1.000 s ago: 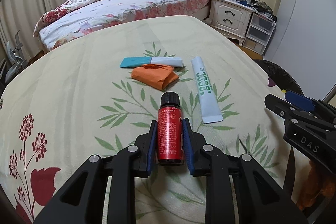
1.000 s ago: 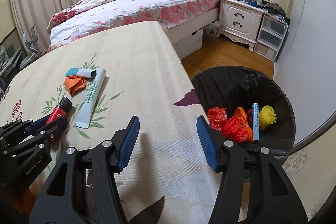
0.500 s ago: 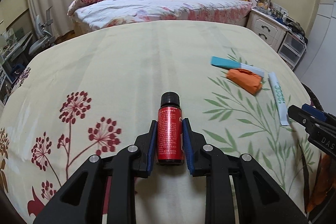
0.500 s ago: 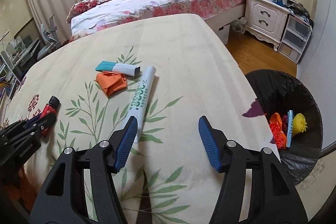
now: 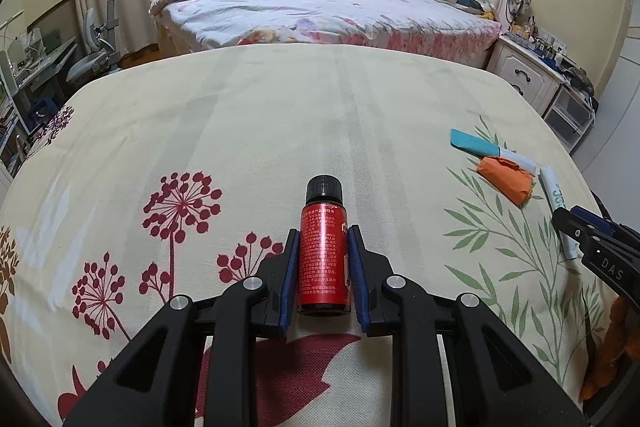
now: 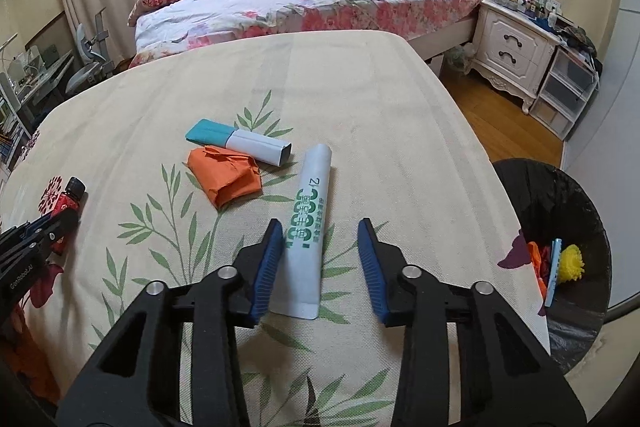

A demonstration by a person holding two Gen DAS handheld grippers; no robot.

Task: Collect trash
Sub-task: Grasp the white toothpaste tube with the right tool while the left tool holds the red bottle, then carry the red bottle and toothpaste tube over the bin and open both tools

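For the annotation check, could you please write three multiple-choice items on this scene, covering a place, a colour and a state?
1. Where is the white tube?
A. in the bin
B. on the tablecloth, between the open fingers of the right hand-held gripper
C. on the bed

2. What colour is the crumpled paper?
A. orange
B. green
C. black

3. What is the left hand-held gripper doing?
A. open, empty
B. shut on the teal box
C. shut on the red bottle

Answers: 1 B, the tube lies between the blue pads. 2 A, plainly orange. 3 C, both pads press the bottle's sides.
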